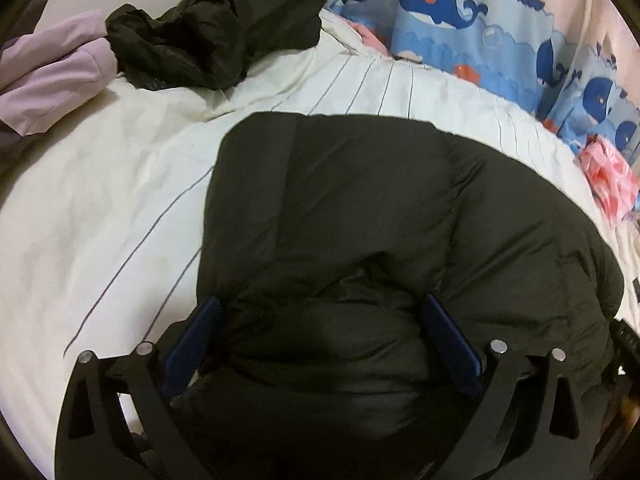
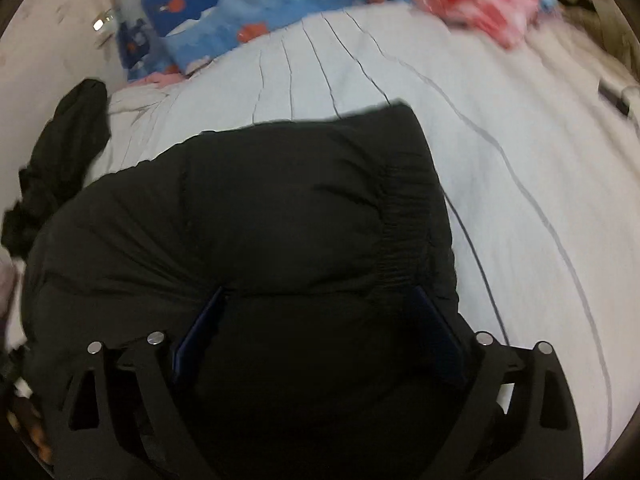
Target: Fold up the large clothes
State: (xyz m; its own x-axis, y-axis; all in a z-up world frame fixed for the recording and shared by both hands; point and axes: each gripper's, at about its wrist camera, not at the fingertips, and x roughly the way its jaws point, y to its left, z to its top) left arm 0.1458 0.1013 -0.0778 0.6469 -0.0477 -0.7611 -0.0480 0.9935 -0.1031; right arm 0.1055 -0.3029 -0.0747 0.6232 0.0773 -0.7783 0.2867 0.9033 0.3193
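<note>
A large black padded jacket [image 1: 360, 200] lies partly folded on a white striped bedsheet [image 1: 100, 220]. My left gripper [image 1: 322, 308] has its blue fingers [image 1: 444, 328] wide apart with a thick bunch of the jacket's near edge between them. In the right wrist view the same jacket [image 2: 280, 200] fills the centre, its elastic hem to the right. My right gripper [image 2: 320, 300] also stands wide, its blue fingers [image 2: 434, 320] on either side of a thick fold of the jacket. Whether either gripper presses the fabric is unclear.
A second crumpled black garment [image 1: 216, 28] and a lilac garment [image 1: 52, 76] lie at the far left of the bed. A blue whale-print cover [image 1: 460, 12] runs along the far side. A pink plastic bag [image 2: 480, 4] lies at the far right.
</note>
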